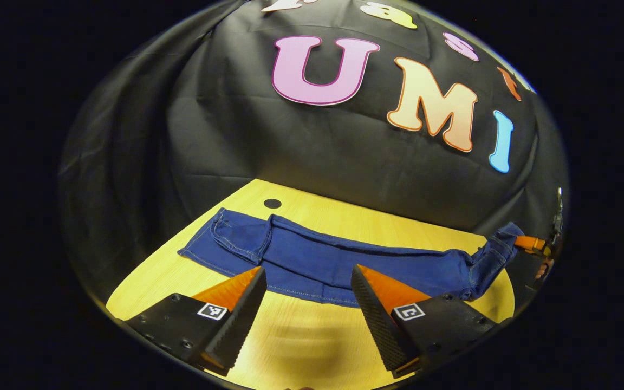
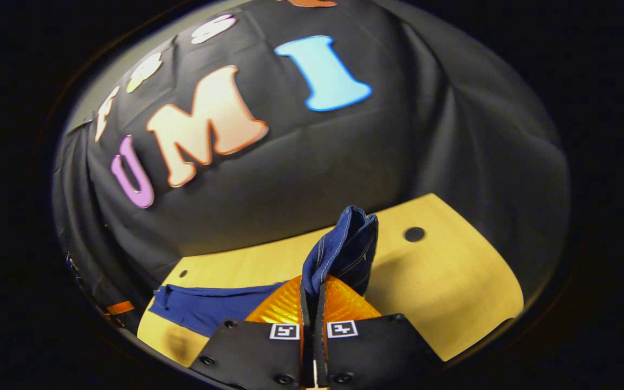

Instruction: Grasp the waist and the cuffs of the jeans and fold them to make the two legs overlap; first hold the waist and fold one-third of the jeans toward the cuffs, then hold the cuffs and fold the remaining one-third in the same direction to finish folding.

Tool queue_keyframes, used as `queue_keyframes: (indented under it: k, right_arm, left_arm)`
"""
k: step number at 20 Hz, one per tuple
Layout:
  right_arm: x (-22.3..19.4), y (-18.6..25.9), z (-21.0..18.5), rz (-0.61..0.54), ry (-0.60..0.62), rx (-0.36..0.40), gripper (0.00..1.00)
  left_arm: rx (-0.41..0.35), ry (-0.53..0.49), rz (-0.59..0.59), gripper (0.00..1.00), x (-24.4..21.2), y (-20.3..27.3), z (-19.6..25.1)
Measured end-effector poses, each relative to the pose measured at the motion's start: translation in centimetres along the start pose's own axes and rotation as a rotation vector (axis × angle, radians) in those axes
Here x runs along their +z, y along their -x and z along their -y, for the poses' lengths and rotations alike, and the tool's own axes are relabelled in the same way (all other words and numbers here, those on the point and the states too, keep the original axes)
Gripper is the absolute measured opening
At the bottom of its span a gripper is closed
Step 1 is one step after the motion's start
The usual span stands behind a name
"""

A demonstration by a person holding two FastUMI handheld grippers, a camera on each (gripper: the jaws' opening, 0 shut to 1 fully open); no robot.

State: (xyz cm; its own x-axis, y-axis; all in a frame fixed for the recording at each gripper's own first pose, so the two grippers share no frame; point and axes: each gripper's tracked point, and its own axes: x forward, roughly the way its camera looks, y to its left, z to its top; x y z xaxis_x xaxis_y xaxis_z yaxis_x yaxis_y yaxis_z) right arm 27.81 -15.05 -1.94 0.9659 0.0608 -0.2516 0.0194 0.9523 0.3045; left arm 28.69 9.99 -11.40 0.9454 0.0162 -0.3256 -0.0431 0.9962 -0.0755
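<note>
Right gripper [image 2: 312, 303] is pinching, apparently, the cuffs [image 2: 344, 244]; left gripper [image 1: 307, 292], jaws spread, is hovering over the jeans [image 1: 344, 260], risking a lopsided fold.

Jeans [image 2: 209, 309] partly hidden behind right gripper [image 2: 312, 303], prob. the cuff end.

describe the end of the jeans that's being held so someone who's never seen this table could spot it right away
On the light wooden table in front of the black cloth wall, blue jeans lie stretched across. One end is lifted off the wood, bunched upright with pale stitching, pinched in the right gripper. The other end, with a pocket, lies flat near the open left gripper.
</note>
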Motion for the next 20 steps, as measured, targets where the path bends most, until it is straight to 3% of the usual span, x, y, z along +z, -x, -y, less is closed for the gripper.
queue_keyframes:
  k: [5,13,17,20]
  right_arm:
    - [-0.2,-1.6,-11.6,0.002,0.084,0.168,0.04]
    - [-13.0,-6.6,-26.8,-0.233,0.114,0.394,0.04]
    - [-23.1,-10.4,-27.1,-0.401,0.198,0.360,0.04]
    - [-24.5,-10.9,-27.3,-0.443,0.231,0.323,0.04]
  left_arm:
    - [-0.042,0.033,-0.016,0.95,0.0,-0.4,0.1]
    - [-0.073,0.073,-0.021,0.95,0.2,-0.5,-0.2]
    - [-0.046,0.090,-0.013,0.95,0.4,-0.7,-1.3]
    - [-0.025,0.071,-0.003,0.95,0.6,-1.1,-2.4]
